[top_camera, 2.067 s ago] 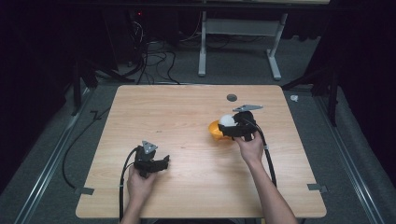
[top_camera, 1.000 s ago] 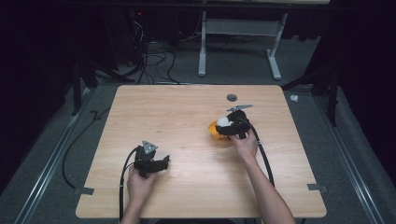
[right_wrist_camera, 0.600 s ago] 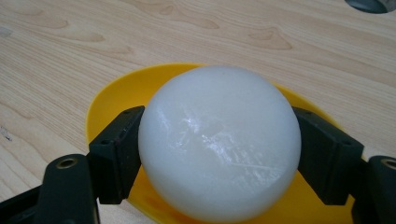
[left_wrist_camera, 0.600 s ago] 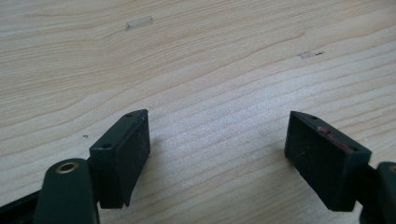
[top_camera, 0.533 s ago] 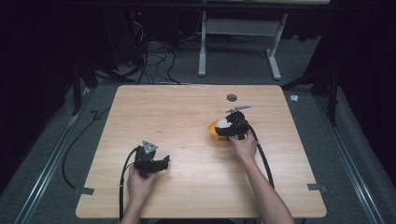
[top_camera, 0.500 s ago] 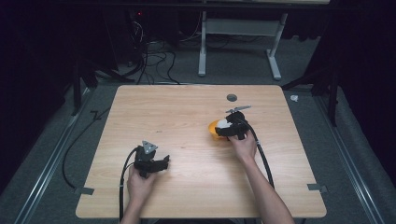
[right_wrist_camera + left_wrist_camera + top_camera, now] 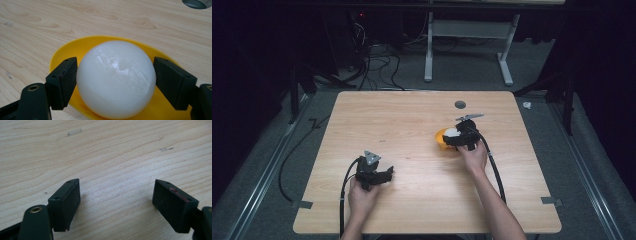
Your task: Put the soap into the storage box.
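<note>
Right gripper (image 7: 115,82) jaws flank smooth white ball (image 7: 115,78), both pads at its sides; firm clamp or bare contact, cannot tell. Ball sits inside shallow yellow plastic bowl (image 7: 75,51) on light wooden table (image 7: 412,115), right of centre. Left gripper (image 7: 116,202) spread wide, nothing between jaws, low over bare wood near front-left.

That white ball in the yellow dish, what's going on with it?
A person at a wooden table holds a gripper in each hand. The right gripper has its fingers on either side of a white ball that sits in a yellow dish. They look to be touching it or nearly so; a firm grip cannot be told. The left gripper is open over bare wood, holding nothing.
</note>
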The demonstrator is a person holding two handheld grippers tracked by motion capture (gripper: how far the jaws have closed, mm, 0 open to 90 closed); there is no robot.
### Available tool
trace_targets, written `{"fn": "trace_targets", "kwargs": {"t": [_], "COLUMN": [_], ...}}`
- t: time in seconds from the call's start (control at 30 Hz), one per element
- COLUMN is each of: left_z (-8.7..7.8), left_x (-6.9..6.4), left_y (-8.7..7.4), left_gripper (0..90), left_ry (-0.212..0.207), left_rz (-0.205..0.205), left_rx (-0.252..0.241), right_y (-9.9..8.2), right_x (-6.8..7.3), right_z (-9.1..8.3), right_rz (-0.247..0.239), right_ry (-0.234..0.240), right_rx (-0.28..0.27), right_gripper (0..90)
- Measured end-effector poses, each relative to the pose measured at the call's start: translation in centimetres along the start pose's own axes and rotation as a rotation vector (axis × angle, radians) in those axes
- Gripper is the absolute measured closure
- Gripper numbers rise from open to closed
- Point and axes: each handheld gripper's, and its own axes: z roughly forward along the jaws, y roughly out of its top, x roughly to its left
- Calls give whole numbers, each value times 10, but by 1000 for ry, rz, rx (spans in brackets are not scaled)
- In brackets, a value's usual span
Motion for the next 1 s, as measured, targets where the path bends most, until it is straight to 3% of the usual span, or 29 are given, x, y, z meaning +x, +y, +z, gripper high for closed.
{"fn": "trace_targets", "kwargs": {"t": [1.0], "left_z": [0], "left_x": [0], "left_y": [0], "left_gripper": [229], "left_ry": [0], "left_rz": [0], "left_rx": [0], "right_y": [-1], "right_x": [-5], "right_z": [-22], "right_rz": [6], "right_ry": [2], "right_rx": [-72], "right_gripper": [193]}}
